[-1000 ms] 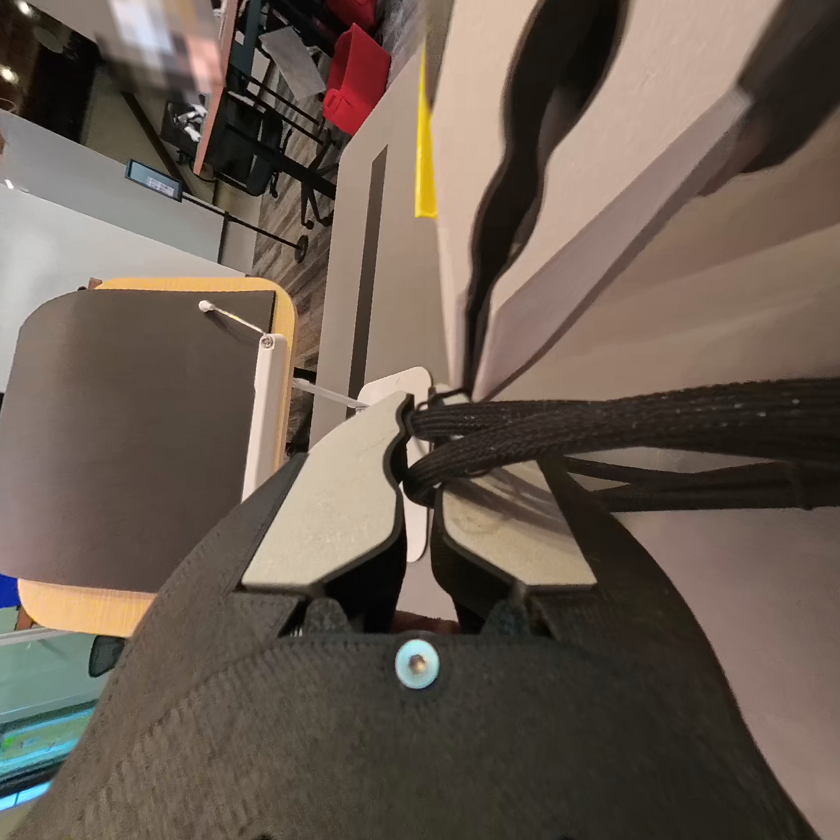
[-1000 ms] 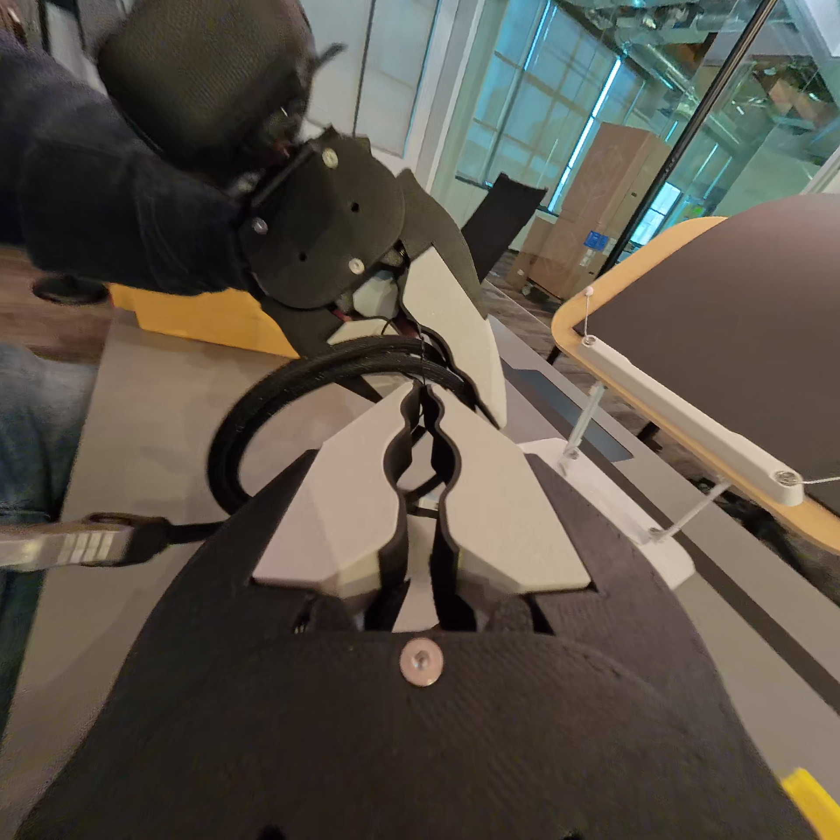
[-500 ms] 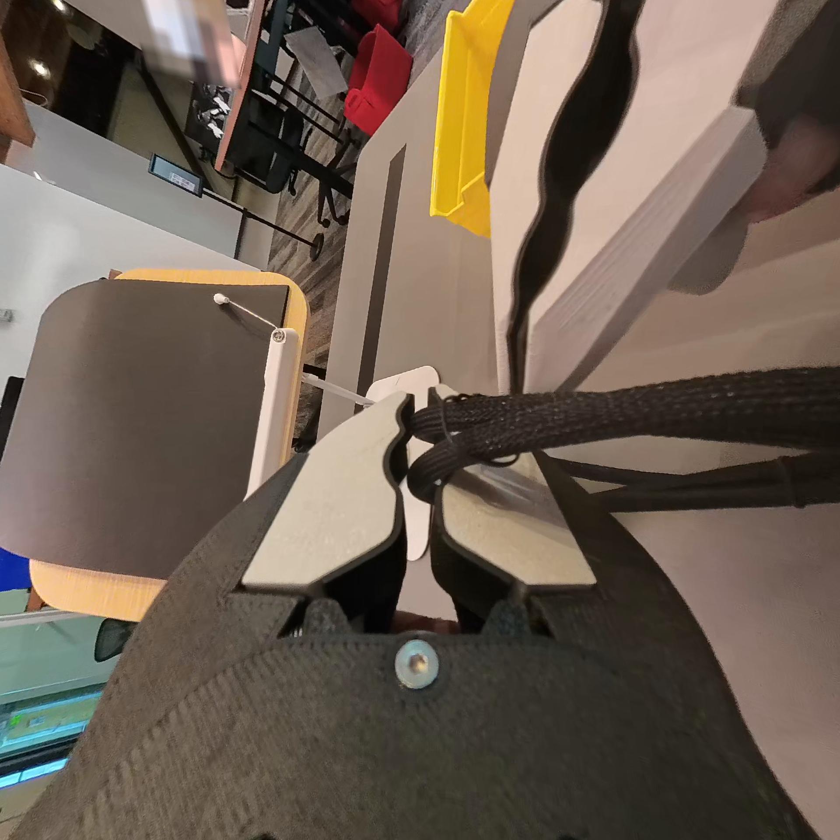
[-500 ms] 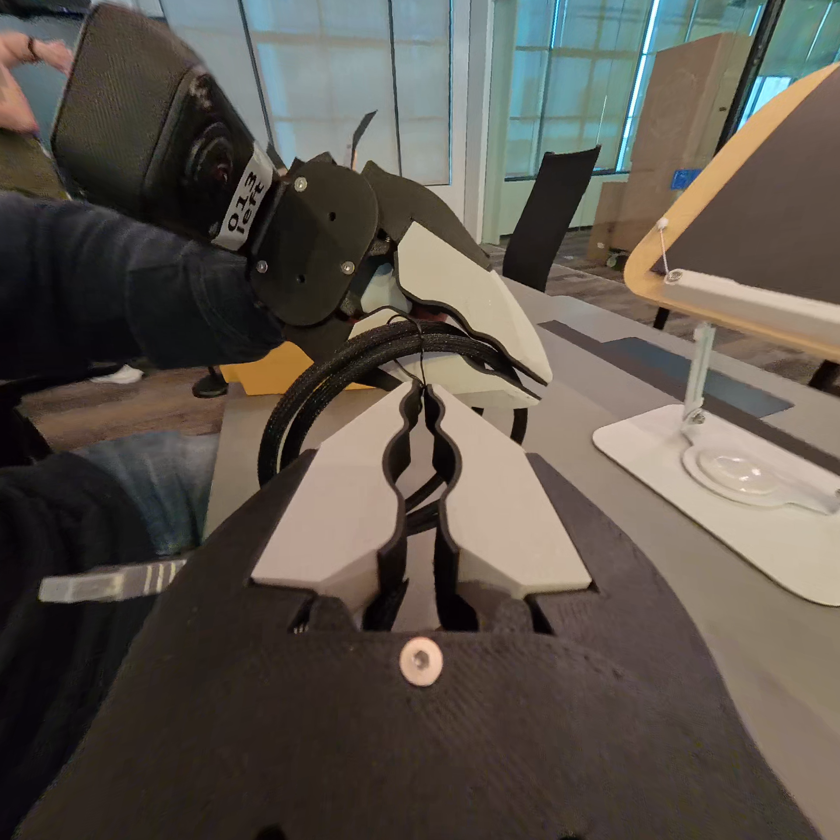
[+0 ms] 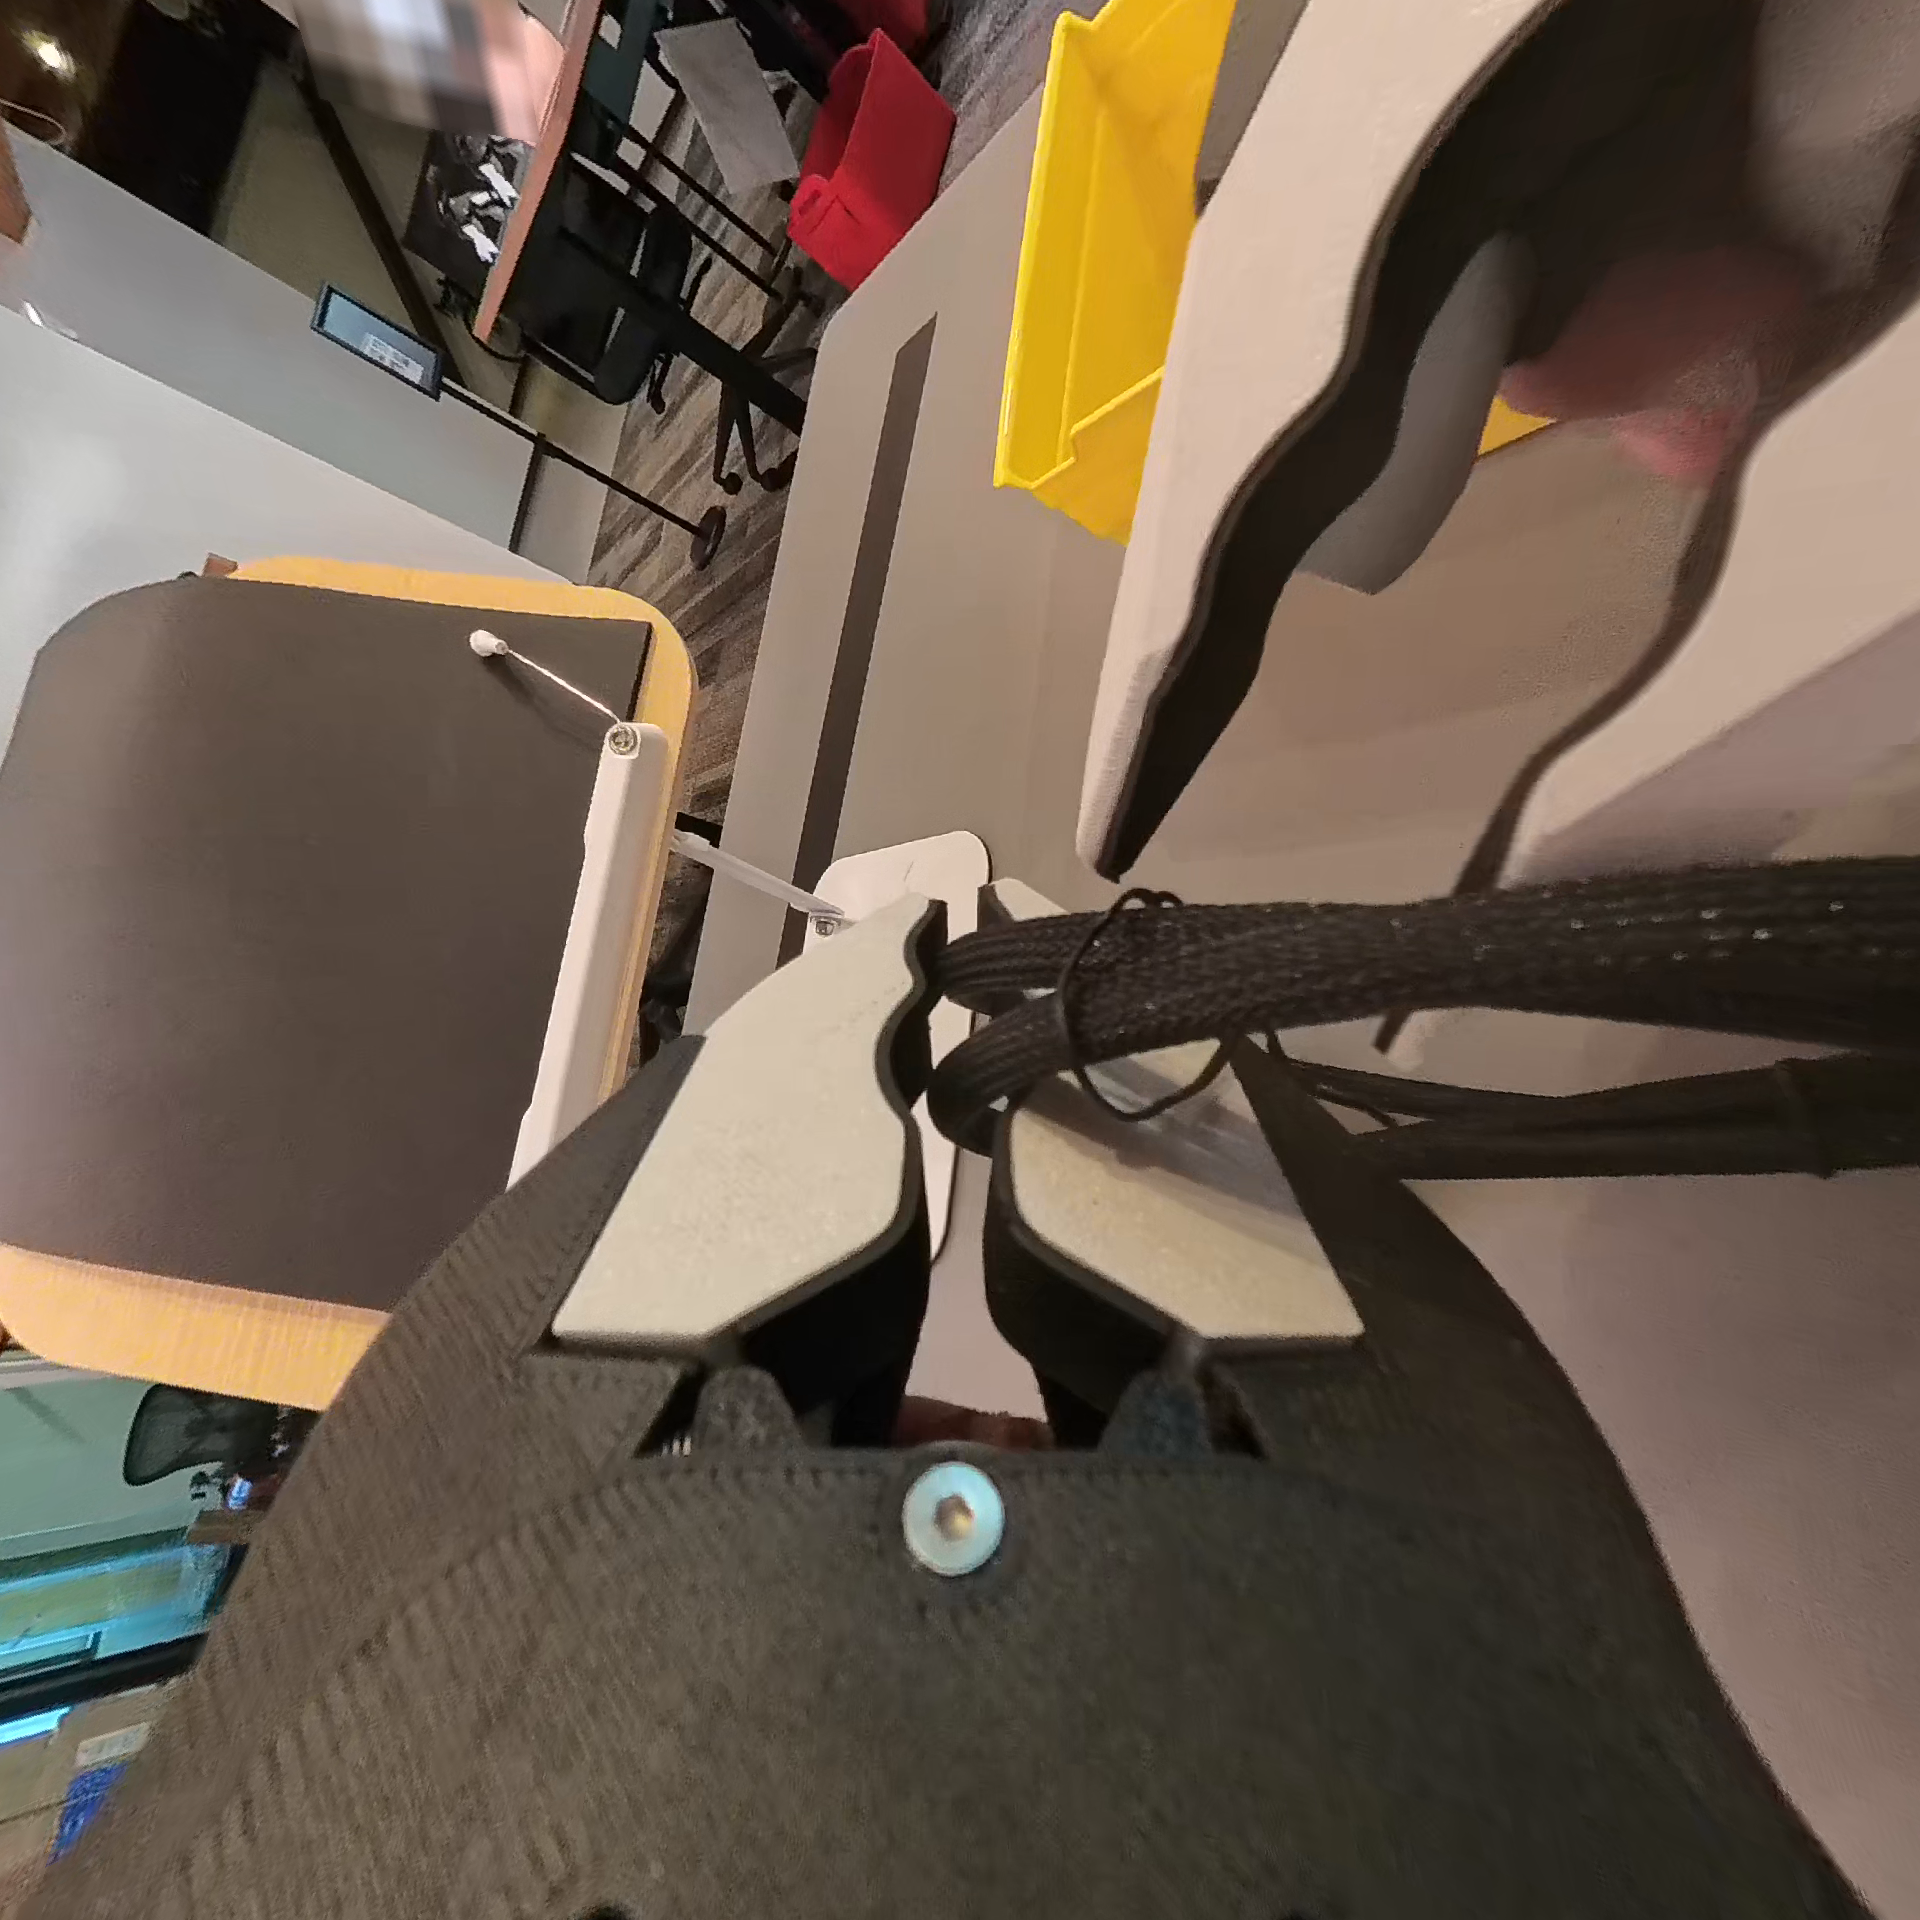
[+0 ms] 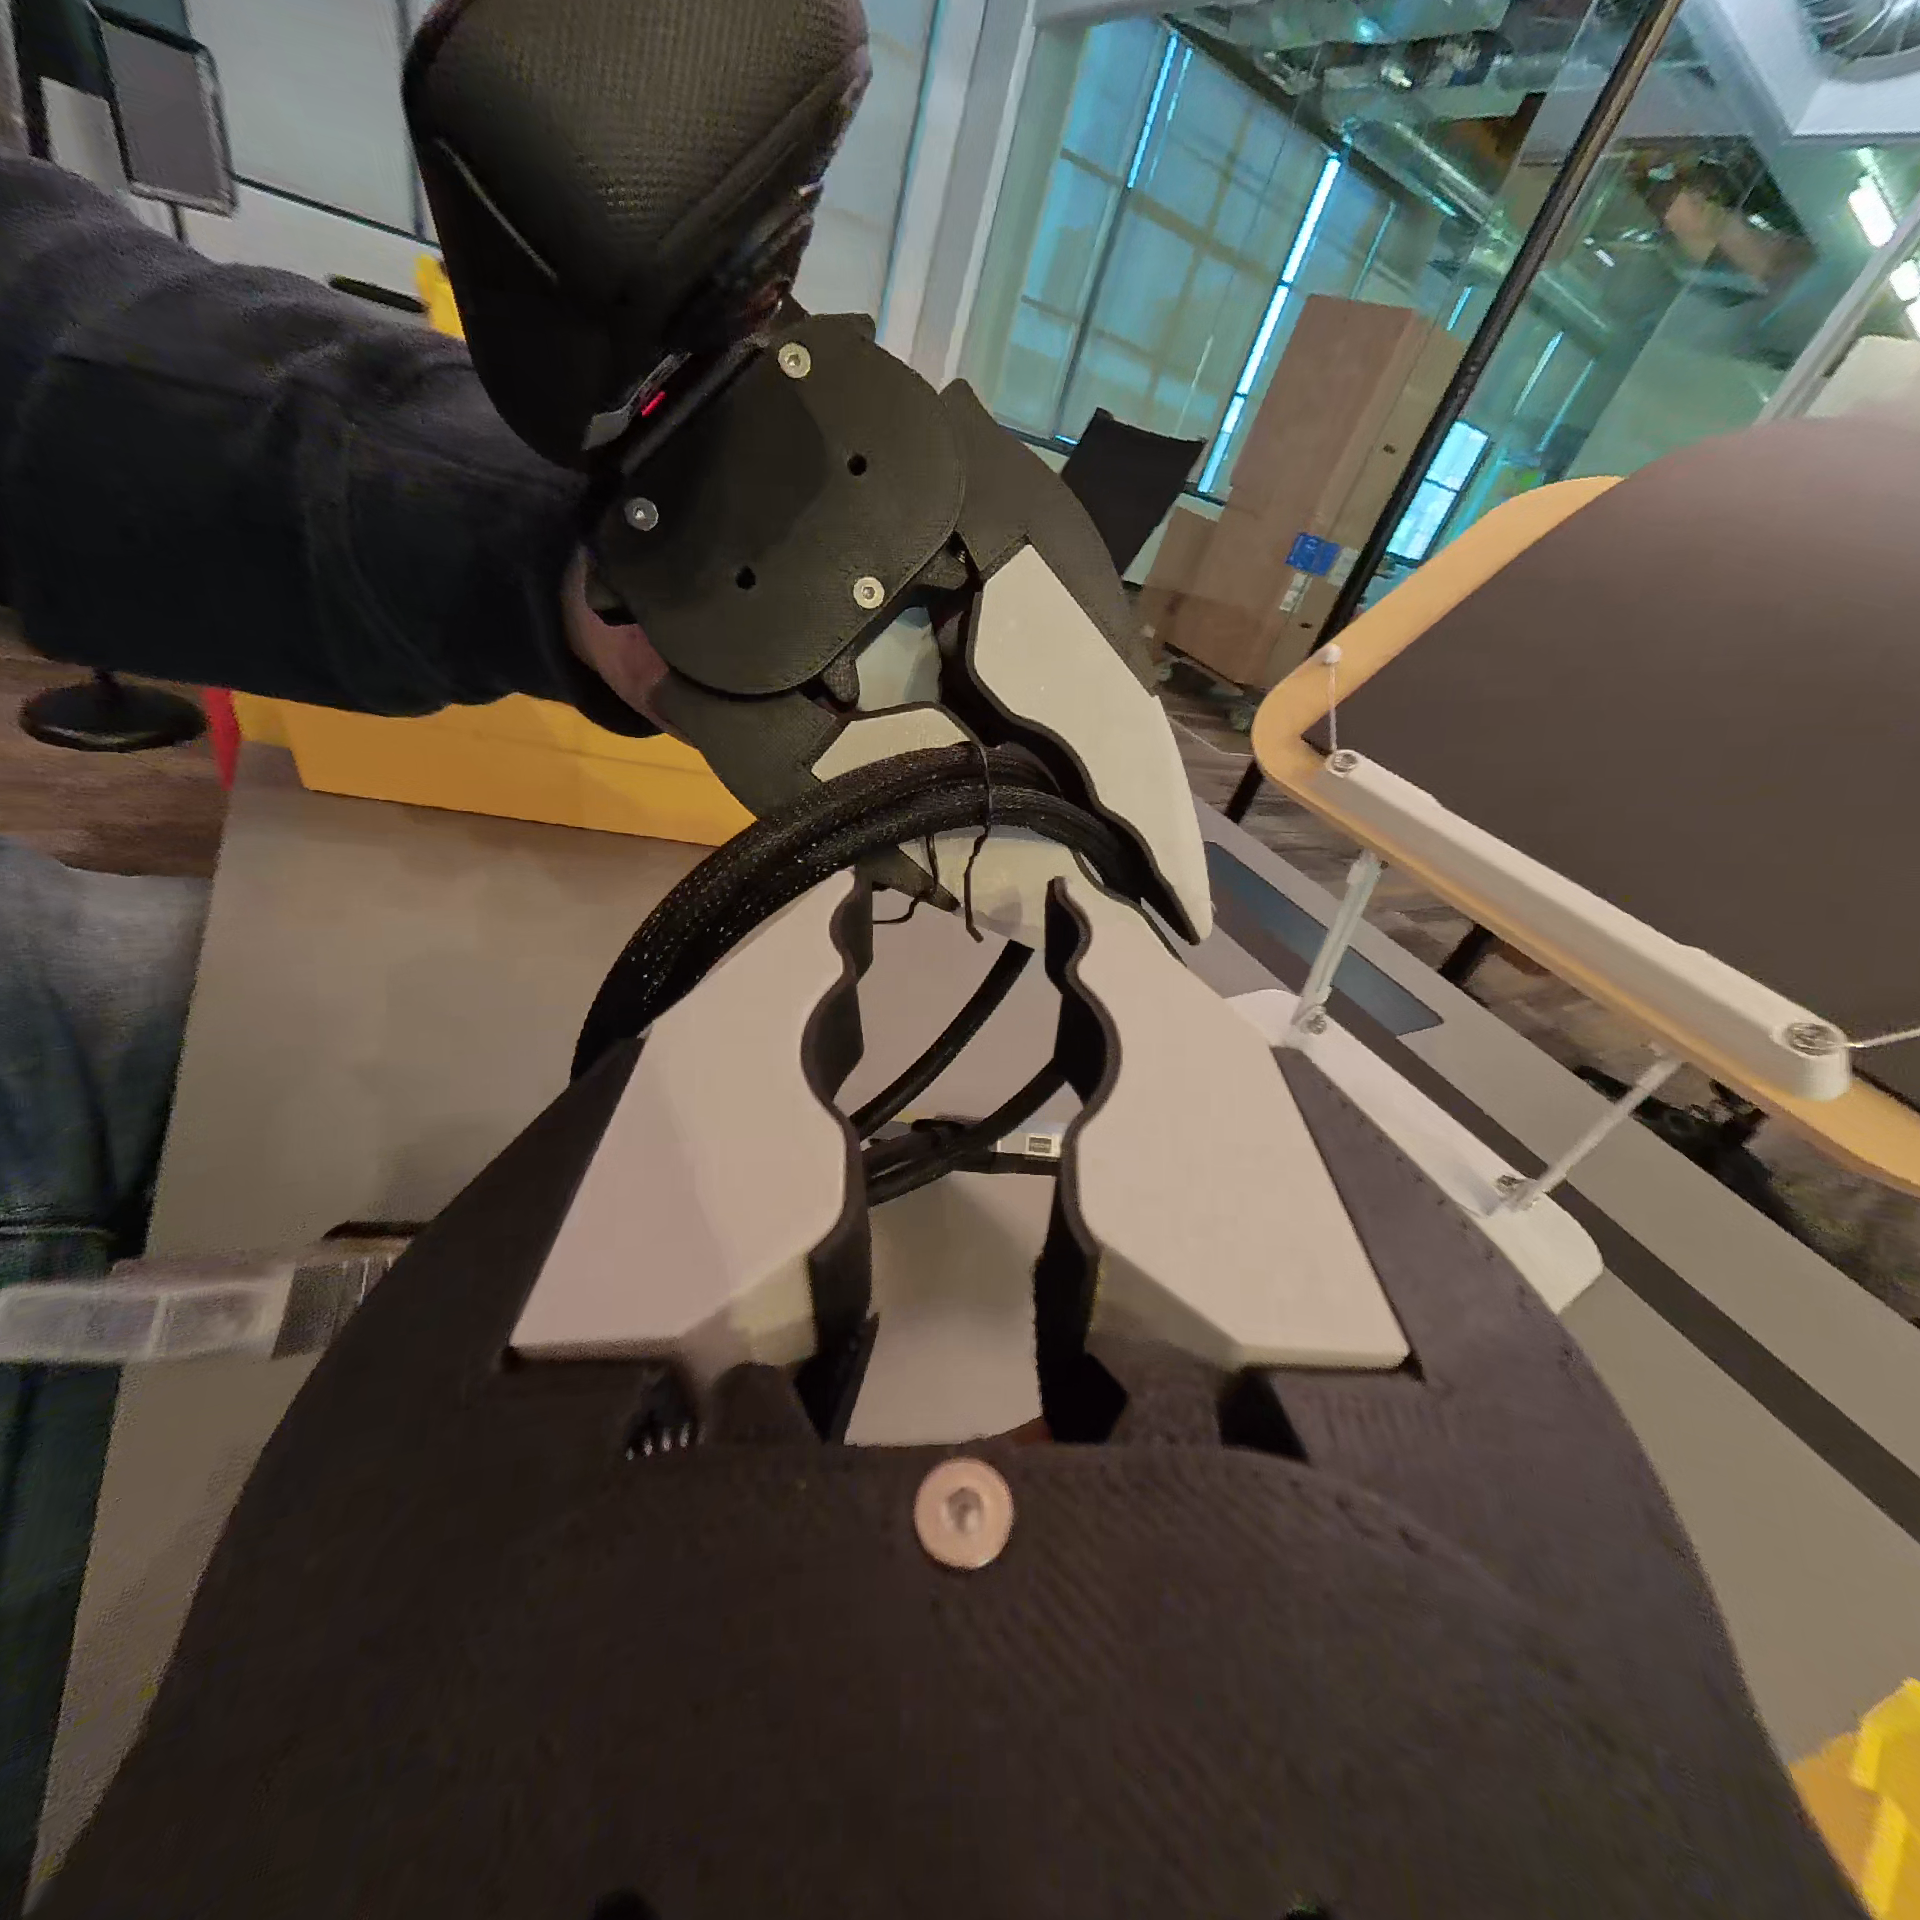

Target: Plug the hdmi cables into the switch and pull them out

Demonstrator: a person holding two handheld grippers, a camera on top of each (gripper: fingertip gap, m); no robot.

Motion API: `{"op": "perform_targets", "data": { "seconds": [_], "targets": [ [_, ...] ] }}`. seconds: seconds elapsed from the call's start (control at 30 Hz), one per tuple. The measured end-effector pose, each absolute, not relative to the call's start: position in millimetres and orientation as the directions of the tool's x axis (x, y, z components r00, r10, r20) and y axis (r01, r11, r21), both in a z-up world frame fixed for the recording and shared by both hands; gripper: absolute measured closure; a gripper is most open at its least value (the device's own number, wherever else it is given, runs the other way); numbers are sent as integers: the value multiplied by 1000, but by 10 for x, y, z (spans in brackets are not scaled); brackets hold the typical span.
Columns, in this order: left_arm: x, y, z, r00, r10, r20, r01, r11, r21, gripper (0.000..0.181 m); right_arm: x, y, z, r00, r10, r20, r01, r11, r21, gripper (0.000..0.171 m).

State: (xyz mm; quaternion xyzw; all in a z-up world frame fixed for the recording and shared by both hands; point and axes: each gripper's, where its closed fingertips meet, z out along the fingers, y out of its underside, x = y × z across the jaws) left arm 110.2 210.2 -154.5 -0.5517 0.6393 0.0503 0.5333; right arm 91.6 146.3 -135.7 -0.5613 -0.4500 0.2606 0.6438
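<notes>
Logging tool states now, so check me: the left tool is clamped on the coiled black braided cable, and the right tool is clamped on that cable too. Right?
Half right. The left tool is shut on the black braided cable bundle. The right tool is not: the right wrist view shows its jaws apart, with the cable beyond them and nothing gripped between them.

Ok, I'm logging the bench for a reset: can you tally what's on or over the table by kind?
Grippers: 2 (left gripper, right gripper)
Tied black cable bundle: 1
Yellow bins: 2 (one behind the left gripper, one corner at the bottom right)
White stand carrying a dark board: 1
Total: 6, leaving out a blurred strip I cannot identify.
</notes>
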Motion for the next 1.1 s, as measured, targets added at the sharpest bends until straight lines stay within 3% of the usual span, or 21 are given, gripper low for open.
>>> {"op": "perform_targets", "data": {
  "seconds": [0.17,0.3,0.43,0.57,0.8,1.1],
  "targets": [
    [1116,2114,-1524,207,-654,-727,-752,369,-547,177,874,1471,-1383,503,817,283,172,226,-959,140],
    [1108,2132,-1515,226,-658,-719,-748,356,-560,177,857,1487,-1363,522,791,319,195,253,-948,149],
    [1120,2122,-1513,223,-659,-718,-747,357,-560,177,830,1463,-1352,502,796,338,195,277,-941,170],
    [1133,2100,-1506,221,-656,-721,-739,369,-563,177,829,1445,-1353,472,833,290,164,240,-957,171],
    [1156,2017,-1400,220,-626,-749,-703,430,-566,177,838,1352,-1270,312,947,-77,-67,-59,-996,171],
    [1141,1932,-1209,254,-556,-791,-644,514,-567,177,920,1228,-1128,-72,841,-536,-271,-534,-801,171]
  ]
}}
